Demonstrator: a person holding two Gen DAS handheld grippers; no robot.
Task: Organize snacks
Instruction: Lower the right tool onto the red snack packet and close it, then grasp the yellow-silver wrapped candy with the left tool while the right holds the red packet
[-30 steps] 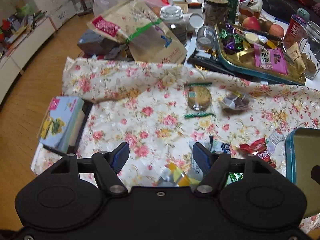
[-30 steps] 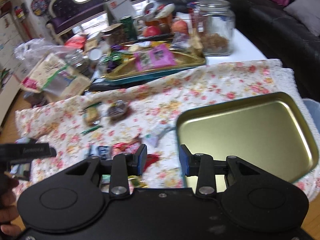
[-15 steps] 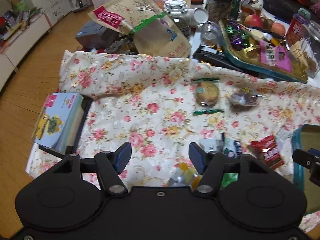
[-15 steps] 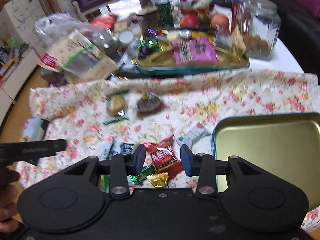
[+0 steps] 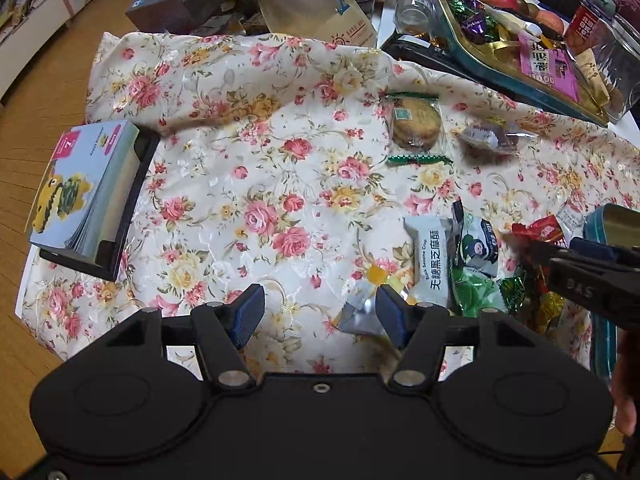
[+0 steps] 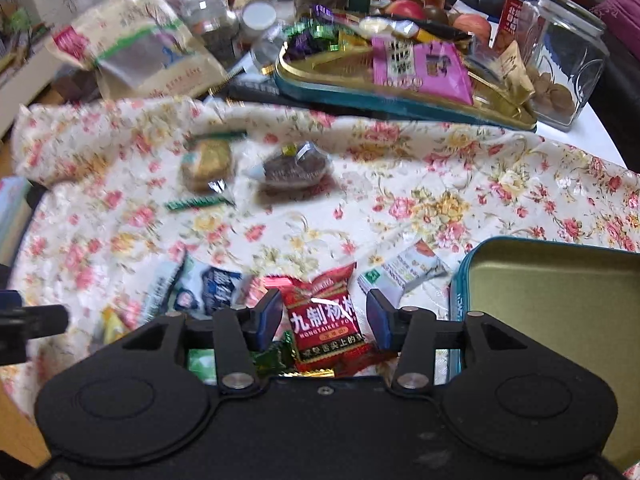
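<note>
Loose snacks lie on a floral cloth (image 5: pixel 256 184). My left gripper (image 5: pixel 320 312) hangs open low over the cloth, with a crumpled silver wrapper (image 5: pixel 358 314) by its right finger. To its right lie a white sesame-crisp packet (image 5: pixel 434 260) and green packets (image 5: pixel 476 280). My right gripper (image 6: pixel 324 316) points down over a red snack packet (image 6: pixel 320 292). Its jaws are opening; the packet lies between them, untouched by the pads. An empty gold tin with a teal rim (image 6: pixel 560 292) sits right of it. Further back lie a round biscuit (image 5: pixel 414 122) and a dark cake in clear wrap (image 5: pixel 490 138).
A filled gold tray (image 6: pixel 400 96), a glass jar (image 6: pixel 568 64), a paper bag (image 5: pixel 316 8) and apples crowd the back of the table. A box of booklets (image 5: pixel 84 200) sits at the cloth's left edge, beside wooden floor. A hand (image 5: pixel 626 396) shows at the right.
Both grippers have sunk toward the snack pile. The right one swung left from over the empty tin to over the red packet and widened its jaws. The left jaws narrowed a little.
</note>
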